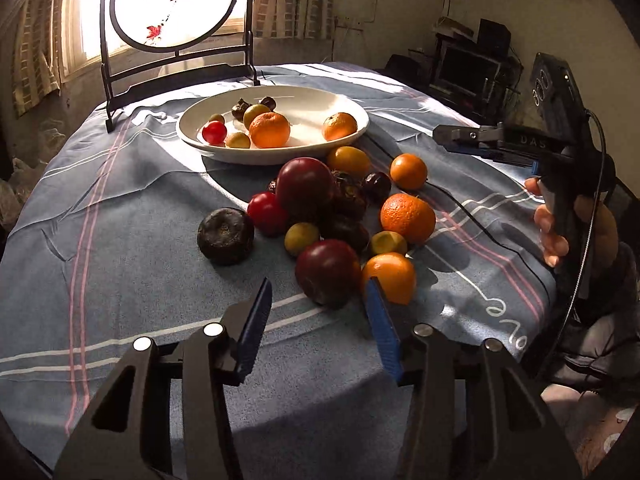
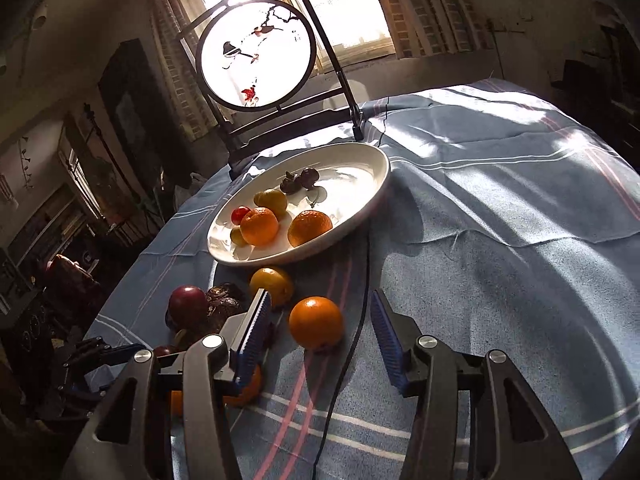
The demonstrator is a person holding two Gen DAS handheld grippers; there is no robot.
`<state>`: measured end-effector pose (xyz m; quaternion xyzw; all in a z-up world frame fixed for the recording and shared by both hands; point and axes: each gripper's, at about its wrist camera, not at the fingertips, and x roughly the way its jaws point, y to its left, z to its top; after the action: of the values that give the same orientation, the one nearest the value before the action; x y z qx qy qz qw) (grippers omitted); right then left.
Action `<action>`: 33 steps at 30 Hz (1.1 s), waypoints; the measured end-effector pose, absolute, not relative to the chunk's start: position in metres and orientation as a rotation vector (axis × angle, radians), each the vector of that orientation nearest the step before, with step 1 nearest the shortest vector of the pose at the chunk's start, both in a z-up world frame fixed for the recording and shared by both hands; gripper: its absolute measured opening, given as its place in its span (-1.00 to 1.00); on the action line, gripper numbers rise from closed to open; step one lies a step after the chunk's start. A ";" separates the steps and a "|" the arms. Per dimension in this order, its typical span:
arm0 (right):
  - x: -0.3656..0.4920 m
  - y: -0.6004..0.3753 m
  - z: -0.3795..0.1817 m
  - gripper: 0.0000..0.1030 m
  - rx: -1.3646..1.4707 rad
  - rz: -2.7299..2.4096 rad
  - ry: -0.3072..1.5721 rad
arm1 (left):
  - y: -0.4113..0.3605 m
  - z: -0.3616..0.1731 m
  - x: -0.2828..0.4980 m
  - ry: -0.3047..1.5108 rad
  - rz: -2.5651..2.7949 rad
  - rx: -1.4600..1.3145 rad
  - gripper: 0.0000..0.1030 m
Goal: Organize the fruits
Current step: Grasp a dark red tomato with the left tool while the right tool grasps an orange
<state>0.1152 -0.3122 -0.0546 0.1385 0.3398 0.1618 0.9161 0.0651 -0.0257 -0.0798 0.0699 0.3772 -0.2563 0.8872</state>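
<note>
Left claw hangs released, pads apart and gripping nothing, just short of a dark red plum and an orange at the near edge of the loose fruit pile on the cloth-covered desk. Right claw is released too, empty, an orange lying on the cloth ahead between its pads. Beyond sits the white bowl, holding two oranges, a red cherry tomato, small yellow-green fruits and two dark ones.
</note>
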 end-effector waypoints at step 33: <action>0.112 -0.241 -0.083 -0.17 0.283 0.485 0.929 | -0.001 -0.075 0.056 0.767 -0.531 -0.001 -0.28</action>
<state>0.1116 -0.2410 -0.0829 0.1347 0.4420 0.2308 0.8563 0.0555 -0.0009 -0.0747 -0.0003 0.3696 -0.2560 0.8932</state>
